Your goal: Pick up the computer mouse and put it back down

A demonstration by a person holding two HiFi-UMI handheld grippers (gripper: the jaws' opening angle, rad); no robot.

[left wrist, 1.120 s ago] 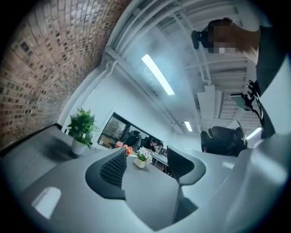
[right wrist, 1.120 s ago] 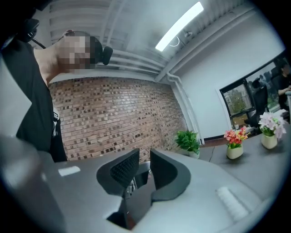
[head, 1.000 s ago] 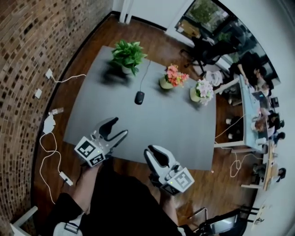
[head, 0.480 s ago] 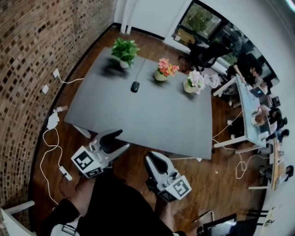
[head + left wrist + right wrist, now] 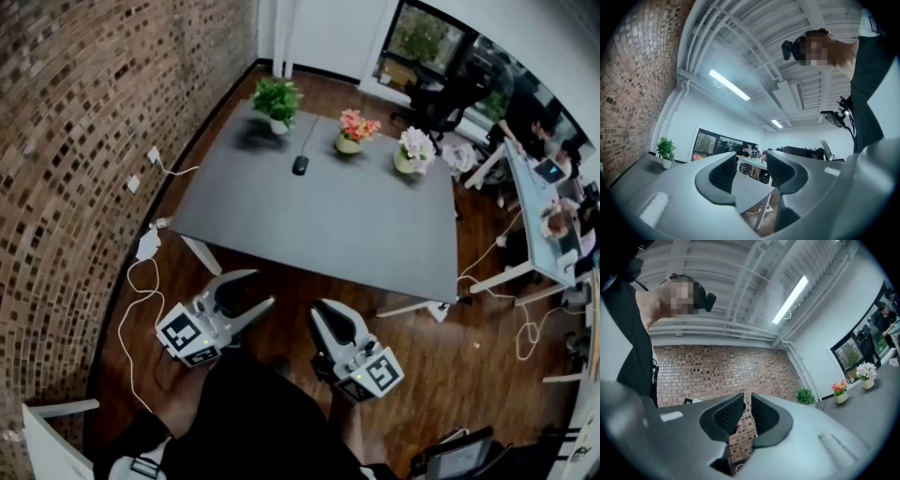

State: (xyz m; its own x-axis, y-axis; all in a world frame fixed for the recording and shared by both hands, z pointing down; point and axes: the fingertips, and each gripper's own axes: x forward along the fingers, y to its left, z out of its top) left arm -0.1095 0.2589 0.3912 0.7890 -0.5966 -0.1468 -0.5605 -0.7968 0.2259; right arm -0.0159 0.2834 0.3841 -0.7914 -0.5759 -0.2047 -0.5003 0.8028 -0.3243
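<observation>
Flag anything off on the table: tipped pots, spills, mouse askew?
Nothing stands out. Green plant, orange flowers and white flowers stand upright along the table's far edge; the mouse lies flat near them. Loose cables sprawl on the floor.

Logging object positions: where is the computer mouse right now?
In the head view, the computer mouse lies on the grey table toward its far edge, just in front of the gap between the green potted plant and the pink-and-orange flowers.

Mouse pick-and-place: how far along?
Done: nothing visible; the mouse lies on the table, far side. In hand: nothing. The left gripper has just been closing on air; the right gripper is nearly shut and empty. Both are over the floor, short of the table. To do: reach, lift, set down.
</observation>
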